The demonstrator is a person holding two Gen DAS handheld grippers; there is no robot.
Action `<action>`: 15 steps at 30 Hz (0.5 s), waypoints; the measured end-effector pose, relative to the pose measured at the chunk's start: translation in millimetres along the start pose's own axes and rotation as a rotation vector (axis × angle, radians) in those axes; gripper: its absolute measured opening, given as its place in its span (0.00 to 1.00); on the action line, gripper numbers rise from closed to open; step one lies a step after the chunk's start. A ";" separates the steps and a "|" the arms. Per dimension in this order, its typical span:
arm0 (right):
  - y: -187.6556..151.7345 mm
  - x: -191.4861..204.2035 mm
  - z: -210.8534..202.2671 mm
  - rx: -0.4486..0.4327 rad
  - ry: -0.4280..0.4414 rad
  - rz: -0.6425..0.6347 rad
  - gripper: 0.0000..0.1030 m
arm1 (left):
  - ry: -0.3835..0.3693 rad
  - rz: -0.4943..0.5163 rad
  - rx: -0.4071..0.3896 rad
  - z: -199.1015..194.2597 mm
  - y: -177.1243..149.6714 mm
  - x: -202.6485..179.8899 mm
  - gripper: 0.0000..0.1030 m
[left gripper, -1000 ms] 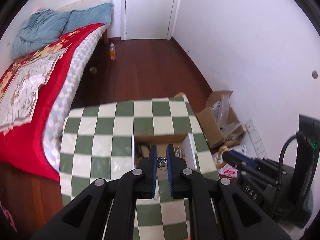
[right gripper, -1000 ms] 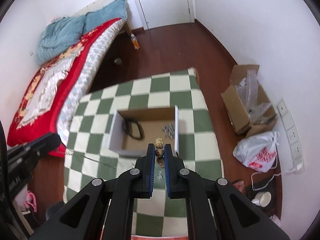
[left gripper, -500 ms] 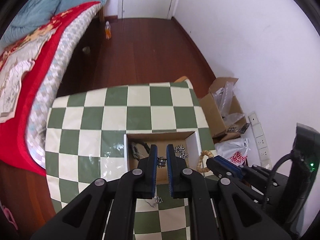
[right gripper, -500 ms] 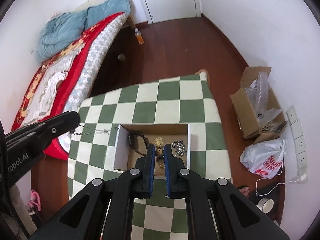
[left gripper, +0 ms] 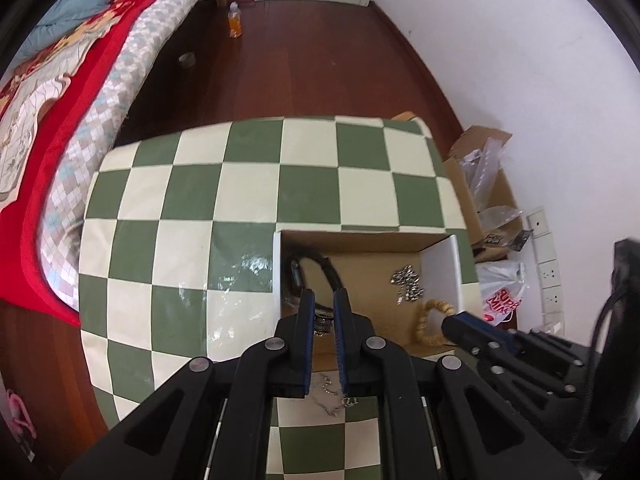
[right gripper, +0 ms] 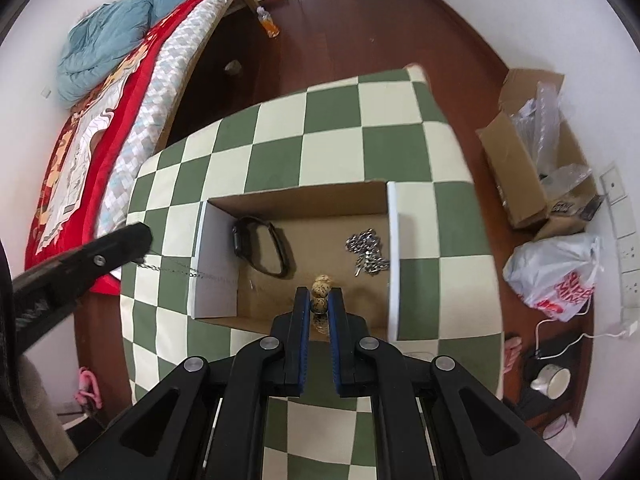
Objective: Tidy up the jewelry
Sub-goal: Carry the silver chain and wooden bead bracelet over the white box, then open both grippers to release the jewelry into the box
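Observation:
An open cardboard box (right gripper: 212,264) with white side walls sits on the green-and-cream checkered table (left gripper: 248,184). In it lie a black watch (right gripper: 260,248) and a heap of silver chain (right gripper: 368,252). My right gripper (right gripper: 319,294) is shut on a beaded bracelet (right gripper: 322,283) above the box's near edge; the bracelet (left gripper: 428,320) shows as a tan loop in the left wrist view. My left gripper (left gripper: 323,298) is shut on a thin silver necklace (left gripper: 323,323) over the box's left near corner. From the left gripper (right gripper: 138,240) its chain (right gripper: 172,268) trails toward the box's left wall.
A bed with a red cover (left gripper: 60,80) runs along the left. An orange bottle (left gripper: 235,24) stands on the wood floor. Right of the table are a cardboard carton with plastic (right gripper: 520,160), a white shopping bag (right gripper: 560,276) and a mug (right gripper: 554,378).
Both grippers have come down and tipped toward the box, which now looks larger and closer. Each still holds its piece of jewelry.

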State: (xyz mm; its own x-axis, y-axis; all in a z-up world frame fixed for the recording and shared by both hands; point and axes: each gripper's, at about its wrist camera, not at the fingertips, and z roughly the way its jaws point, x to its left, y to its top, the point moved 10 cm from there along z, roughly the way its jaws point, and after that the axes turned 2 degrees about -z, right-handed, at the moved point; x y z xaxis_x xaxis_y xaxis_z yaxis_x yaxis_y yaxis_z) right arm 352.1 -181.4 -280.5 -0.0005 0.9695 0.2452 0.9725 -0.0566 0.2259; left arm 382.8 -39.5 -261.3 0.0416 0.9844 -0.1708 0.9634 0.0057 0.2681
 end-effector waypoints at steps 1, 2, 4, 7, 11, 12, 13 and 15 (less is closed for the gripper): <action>1.0 1.1 1.5 0.001 0.003 -0.002 0.09 | 0.010 -0.007 0.007 3.1 0.0 3.0 0.07; 2.6 2.5 3.6 0.006 0.005 -0.006 0.09 | 0.019 -0.012 0.016 6.1 -0.4 5.0 0.08; 6.5 3.8 8.2 0.017 0.011 -0.001 0.09 | 0.032 -0.017 0.023 9.3 0.0 7.5 0.10; 11.0 4.6 13.0 0.041 0.022 0.013 0.10 | 0.072 -0.022 0.005 8.5 3.7 13.0 0.11; 16.3 -4.3 14.4 0.054 -0.010 0.030 0.28 | 0.149 -0.009 -0.059 -0.2 12.9 23.0 0.61; 17.3 -6.7 13.6 0.054 -0.020 0.031 0.34 | 0.171 -0.010 -0.080 -3.0 15.5 26.5 0.80; 17.7 -8.9 13.0 0.053 -0.030 0.031 0.43 | 0.187 -0.011 -0.101 -6.7 17.3 29.6 0.82; 17.8 -16.2 10.2 0.044 -0.086 0.016 0.54 | 0.226 -0.003 -0.135 -11.5 18.4 35.4 0.87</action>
State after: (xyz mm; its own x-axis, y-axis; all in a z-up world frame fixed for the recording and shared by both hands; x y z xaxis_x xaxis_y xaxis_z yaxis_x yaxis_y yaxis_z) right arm 371.8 -195.7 -290.1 0.0331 0.9855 0.1665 0.9815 -0.0634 0.1805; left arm 399.0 -2.6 -251.5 -0.0359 0.9986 0.0400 0.9187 0.0173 0.3946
